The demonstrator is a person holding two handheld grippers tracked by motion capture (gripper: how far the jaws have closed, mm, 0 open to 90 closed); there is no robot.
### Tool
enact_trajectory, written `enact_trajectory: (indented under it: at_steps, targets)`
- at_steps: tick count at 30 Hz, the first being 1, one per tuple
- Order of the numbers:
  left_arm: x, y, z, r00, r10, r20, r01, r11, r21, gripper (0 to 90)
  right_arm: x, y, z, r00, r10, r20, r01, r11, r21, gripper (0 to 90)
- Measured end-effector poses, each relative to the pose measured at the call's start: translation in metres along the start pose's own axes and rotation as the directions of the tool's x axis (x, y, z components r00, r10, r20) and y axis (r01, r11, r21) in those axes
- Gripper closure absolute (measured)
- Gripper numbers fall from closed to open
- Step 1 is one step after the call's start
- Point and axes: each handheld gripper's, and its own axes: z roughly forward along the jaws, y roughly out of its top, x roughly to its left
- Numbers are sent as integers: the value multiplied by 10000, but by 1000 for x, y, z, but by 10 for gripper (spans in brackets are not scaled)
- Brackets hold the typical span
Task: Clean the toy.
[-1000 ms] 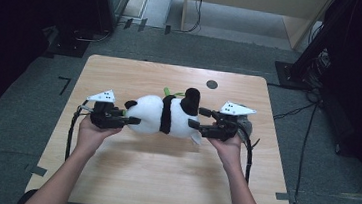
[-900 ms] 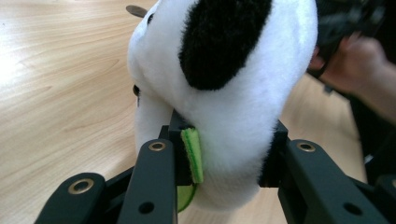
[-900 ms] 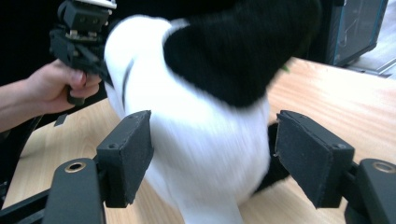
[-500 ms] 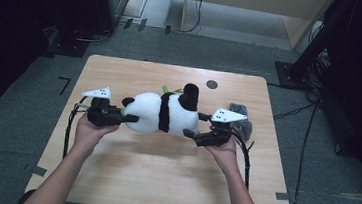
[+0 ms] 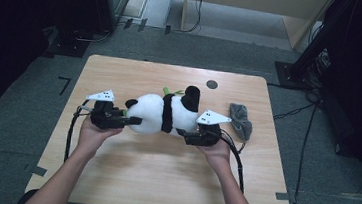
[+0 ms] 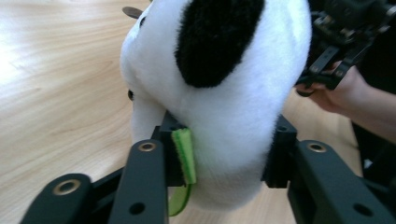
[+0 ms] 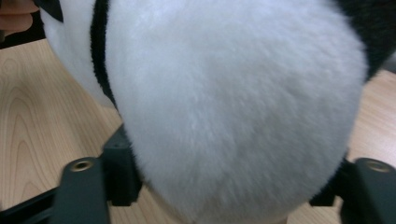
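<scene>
Two grippers hold a plush panda (image 5: 160,114) lying lengthwise across the middle of the bench (image 5: 111,175). At its left end, the left gripper (image 5: 132,121) is clamped on the white plush, a green tag (image 6: 183,156) pinched against one pad, its jaws having just eased slightly wider. At the other end, the right gripper (image 5: 182,132) has been closing, its jaws squeezing the white fur. Just beyond lies a grey cloth (image 5: 241,120).
</scene>
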Motion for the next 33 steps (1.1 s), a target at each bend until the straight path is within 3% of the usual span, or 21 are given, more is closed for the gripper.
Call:
enact_trajectory:
  at_steps: [3, 7, 13, 15, 19, 23, 25, 27, 28, 32, 33]
  targets:
    - [-3, -1, 2, 9989, 266, -388, -267, 9996, -24, 509, -1, 1, -2, 9998, 192, -44, -192, 9998, 64, 398]
    - [0, -3, 5, 9991, 172, -388, -189, 9988, -445, 295, -9, 3, -5, 9948, 962, -335, -957, 9953, 177, 428]
    - [-3, -4, -1, 9897, 1175, -817, -1247, 9882, -894, 271, -15, 11, -13, 9895, 1417, -284, -1407, 9894, 356, 431]
    - [-2, -7, -3, 9856, 1351, -1012, -1431, 9868, -762, 273, -18, 13, -16, 9868, 1607, -195, -1598, 9862, 438, 431]
    - [1, -14, -3, 9849, 1451, -941, -1507, 9870, -555, 275, -25, 15, -26, 9783, 2057, -251, -2049, 9783, 311, 430]
    - [0, -18, 4, 9852, 1564, -705, -1592, 9866, -360, 273, -25, 20, -33, 9775, 2071, -397, -2071, 9783, 47, 423]
    - [-3, -19, 8, 9808, 1735, -896, -1767, 9838, -288, 248, -23, 21, -32, 9736, 2157, -750, -2156, 9764, 103, 422]
    - [-7, -19, 11, 9728, 1897, -1331, -1931, 9811, -132, 235, -20, 22, -31, 9754, 2079, -738, -2068, 9781, 213, 420]
    - [-8, -19, 11, 9723, 1874, -1396, -1914, 9814, -162, 234, -19, 22, -30, 9764, 2059, -650, -2045, 9785, 269, 420]
    - [-9, -18, 10, 9794, 1683, -1112, -1734, 9842, -373, 197, -21, 21, -30, 9705, 2244, -884, -2229, 9745, 264, 419]
    - [-11, -18, 10, 9778, 1817, -1047, -1865, 9817, -376, 198, -21, 22, -30, 9696, 2277, -895, -2261, 9737, 276, 418]
